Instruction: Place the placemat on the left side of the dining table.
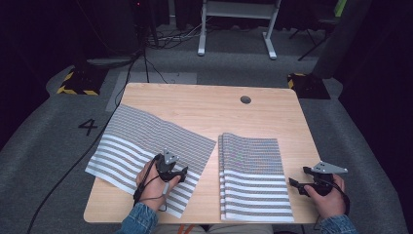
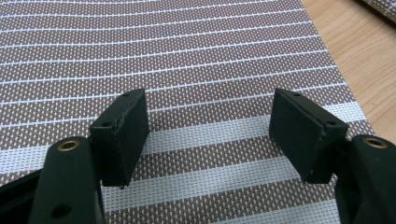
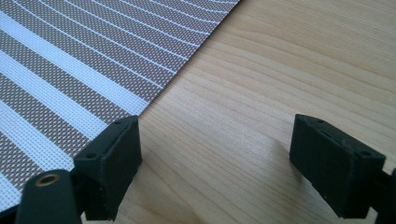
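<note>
Hovering wide-jawed over the loose striped placemat (image 1: 146, 144), my left gripper (image 1: 181, 171) is needing its near edge to pinch, while my right gripper (image 1: 298, 186) is idling open beside the placemat stack (image 1: 253, 180).

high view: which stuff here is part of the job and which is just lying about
In the job:
- loose striped placemat, lying askew on the table
- left gripper, open over that mat
- stack of striped placemats
- right gripper, open over bare wood

Lying about:
- grommet hole in the table
- white desk frame behind
- floor cables
</note>
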